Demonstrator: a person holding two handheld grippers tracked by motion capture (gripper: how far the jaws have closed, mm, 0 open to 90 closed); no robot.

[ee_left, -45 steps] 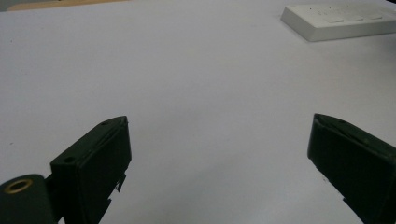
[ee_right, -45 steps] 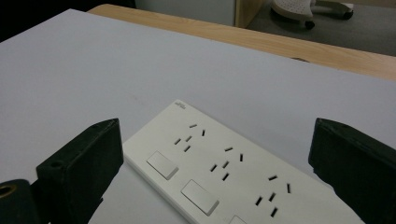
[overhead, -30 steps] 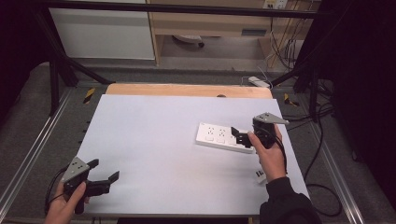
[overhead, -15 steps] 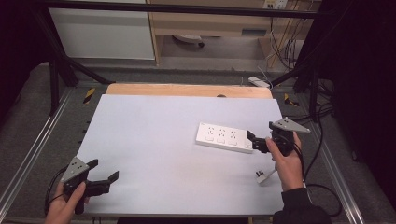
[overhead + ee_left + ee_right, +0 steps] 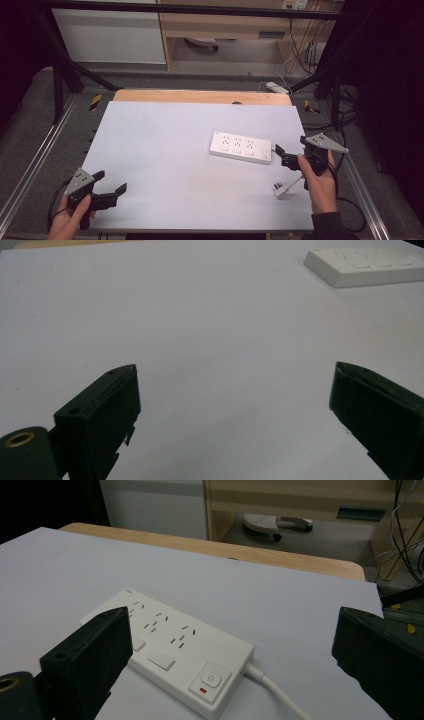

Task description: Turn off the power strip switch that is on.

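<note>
A white power strip [image 5: 241,147] with several sockets lies flat on the white tabletop [image 5: 165,130], right of centre. Its white cable ends in a plug [image 5: 281,188] lying loose near the right edge. My right gripper [image 5: 281,156] hovers open just right of the strip's switch end and touches nothing. In the right gripper view the strip [image 5: 170,635], its switch [image 5: 212,677] and its cable [image 5: 275,690] lie between the wide jaws of the right gripper [image 5: 230,630]. My left gripper [image 5: 110,181] rests open at the front left corner. In the left gripper view the left gripper [image 5: 235,390] holds nothing, with the strip [image 5: 367,265] far off.
A bare wooden strip [image 5: 200,96] runs along the table's back edge. Metal frame rails [image 5: 40,165] flank both sides. Behind the table, a second white power strip [image 5: 277,87] and hanging cables [image 5: 300,50] are on the floor at the back right.
My right gripper has drawn back to the right, off the power strip's end toward the table's right edge. The strip and the left gripper have stayed put.
</note>
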